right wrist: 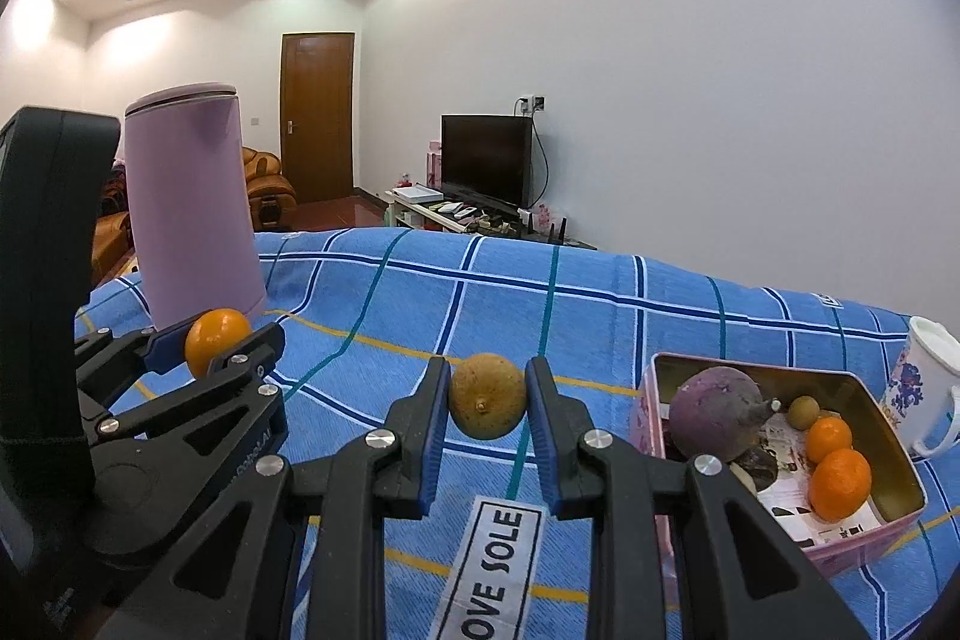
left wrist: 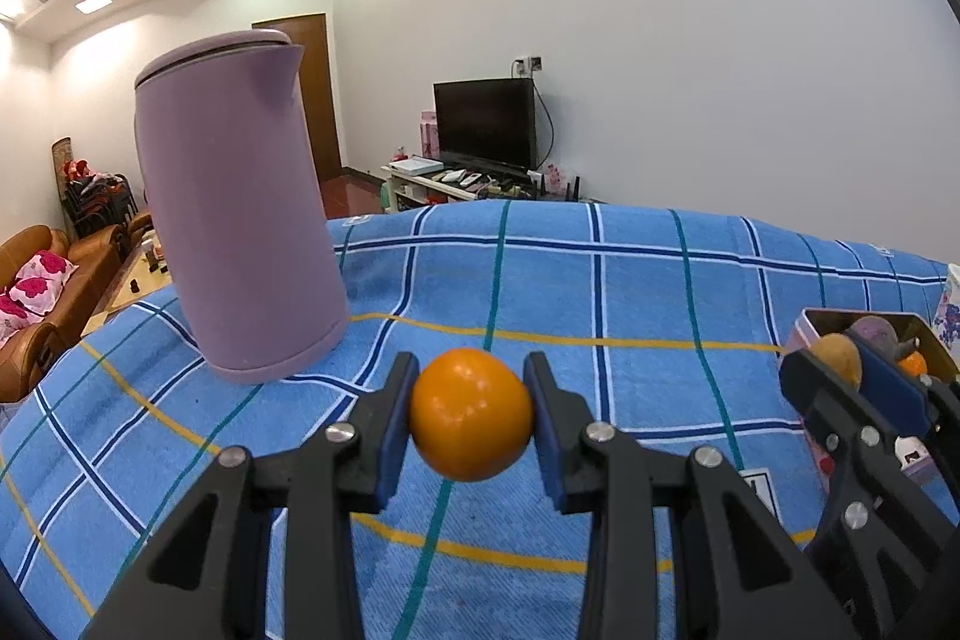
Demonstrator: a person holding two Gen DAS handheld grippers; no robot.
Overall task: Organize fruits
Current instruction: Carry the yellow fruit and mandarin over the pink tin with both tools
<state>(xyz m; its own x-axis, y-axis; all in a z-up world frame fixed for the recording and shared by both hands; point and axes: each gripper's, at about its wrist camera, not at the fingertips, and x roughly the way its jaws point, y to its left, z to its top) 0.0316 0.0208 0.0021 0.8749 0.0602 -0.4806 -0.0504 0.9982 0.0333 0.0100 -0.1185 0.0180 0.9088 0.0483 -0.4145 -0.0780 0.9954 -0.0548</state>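
Left hand-held gripper point(left wrist: 471, 415): black w/ blue pads, clamped on smooth glossy orange point(left wrist: 471, 413), held above blue plaid cloth point(left wrist: 630, 292).
Right hand-held gripper point(right wrist: 488, 397): clamped on dull, rough brown round fruit point(right wrist: 488, 395).
Lilac kettle point(left wrist: 237, 244): matte, tapered, upright on cloth.
Pink tin box point(right wrist: 894, 514): right view only shows contents – purple root veg point(right wrist: 714, 412), two oranges, small brown fruit.
Floral mug point(right wrist: 921, 388): beside box.

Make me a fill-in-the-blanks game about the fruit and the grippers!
1. The left gripper is shut on an ____.
2. The right gripper is shut on a ____ fruit.
3. The kettle is colored ____.
4. The mug stands beside the ____ that holds fruit.

Missing words: orange; brown; purple; tin
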